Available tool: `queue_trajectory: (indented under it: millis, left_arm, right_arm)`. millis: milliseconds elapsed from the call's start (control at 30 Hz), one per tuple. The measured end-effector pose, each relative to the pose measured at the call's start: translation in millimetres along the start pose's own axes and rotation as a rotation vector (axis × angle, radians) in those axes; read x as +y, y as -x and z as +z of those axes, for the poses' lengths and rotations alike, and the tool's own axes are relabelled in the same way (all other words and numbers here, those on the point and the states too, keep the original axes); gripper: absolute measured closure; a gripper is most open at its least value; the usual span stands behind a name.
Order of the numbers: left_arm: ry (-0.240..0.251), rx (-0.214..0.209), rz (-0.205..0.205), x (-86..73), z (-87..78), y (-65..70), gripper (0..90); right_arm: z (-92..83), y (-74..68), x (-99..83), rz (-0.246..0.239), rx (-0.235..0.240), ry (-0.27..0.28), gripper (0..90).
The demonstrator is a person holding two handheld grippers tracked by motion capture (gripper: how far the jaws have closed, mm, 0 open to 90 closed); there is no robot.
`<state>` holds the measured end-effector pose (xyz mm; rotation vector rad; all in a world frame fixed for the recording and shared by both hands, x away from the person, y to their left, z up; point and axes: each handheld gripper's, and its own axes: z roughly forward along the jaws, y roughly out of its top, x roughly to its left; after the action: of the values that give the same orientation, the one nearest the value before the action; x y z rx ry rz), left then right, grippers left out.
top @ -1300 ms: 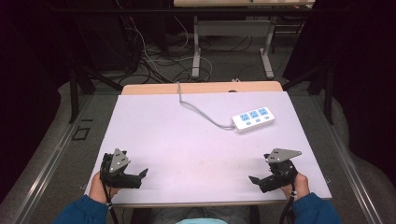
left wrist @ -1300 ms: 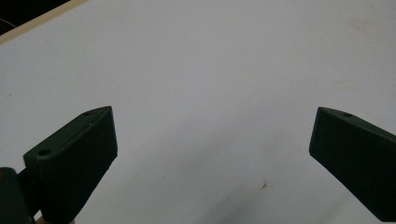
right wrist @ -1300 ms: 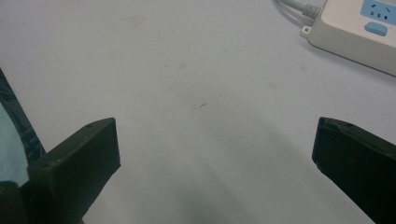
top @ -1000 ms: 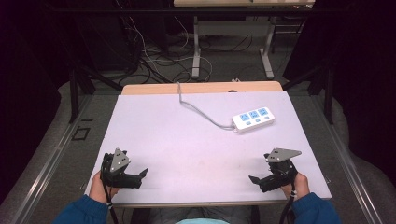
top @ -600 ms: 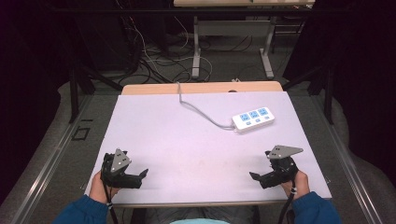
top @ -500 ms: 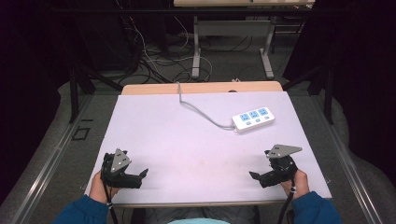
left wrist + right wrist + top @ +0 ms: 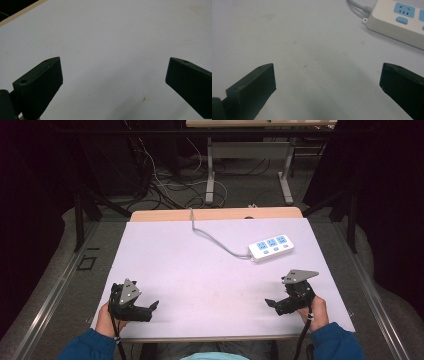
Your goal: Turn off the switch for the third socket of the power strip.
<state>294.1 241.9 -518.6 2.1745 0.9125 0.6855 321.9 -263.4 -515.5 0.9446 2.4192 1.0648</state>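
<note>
The white plastic power strip (image 7: 271,249) with 3 blue socket faces lies flat toward the far right of the pale lilac table top (image 7: 200,270), its grey cable (image 7: 212,240) running off over the far edge. The right black two-jaw gripper (image 7: 270,303) hovers nearest it — on the near side of the strip, apart from it, jaws spread wide with nothing between them; the strip's end shows at the upper right in the right gripper view (image 7: 399,20). The left black two-jaw gripper (image 7: 154,306) sits well apart from the strip at the near left corner, jaws likewise wide over bare table.
</note>
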Motion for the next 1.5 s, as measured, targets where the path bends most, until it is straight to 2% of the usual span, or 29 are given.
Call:
queue_trajectory:
  millis: [100,267,400,667,867,1233,1300,1400,1500]
  left_arm:
    - [-0.002,0.0,-0.001,0.2,0.8,-0.1,1.0]
    - [-0.001,0.001,-0.009,-0.4,1.3,-0.3,1.0]
    - [-0.018,-0.001,0.007,-0.1,2.8,-0.2,0.8]
    - [-0.014,0.0,0.005,-0.1,2.8,-0.4,0.6]
    - [-0.016,0.0,0.009,-0.1,2.6,-1.2,0.3]
    - [-0.022,-0.004,0.006,-0.1,2.4,-0.7,0.2]
    - [-0.024,-0.003,0.006,0.2,1.7,-0.9,0.2]
    - [-0.02,-0.005,0.006,0.3,1.6,-0.4,0.2]
    - [-0.015,0.001,0.001,0.3,1.4,-0.1,0.2]
  right_arm:
    - [2.7,4.7,2.6,0.013,-0.01,0.014,0.0]
    - [6.9,12.8,7.7,0.012,-0.019,0.002,0.0]
    - [3.5,20.1,14.7,0.009,-0.046,0.006,0.0]
    - [0.3,39.3,21.7,0.053,-0.091,0.019,0.0]
    - [3.3,53.1,25.7,0.092,-0.096,0.016,0.0]
    - [10.9,73.8,35.3,0.118,-0.127,0.008,0.0]
    - [12.2,78.7,37.3,0.109,-0.127,0.018,0.0]
    - [14.9,83.1,40.4,0.124,-0.126,0.015,0.0]
    - [17.2,88.4,42.6,0.12,-0.138,0.014,0.0]
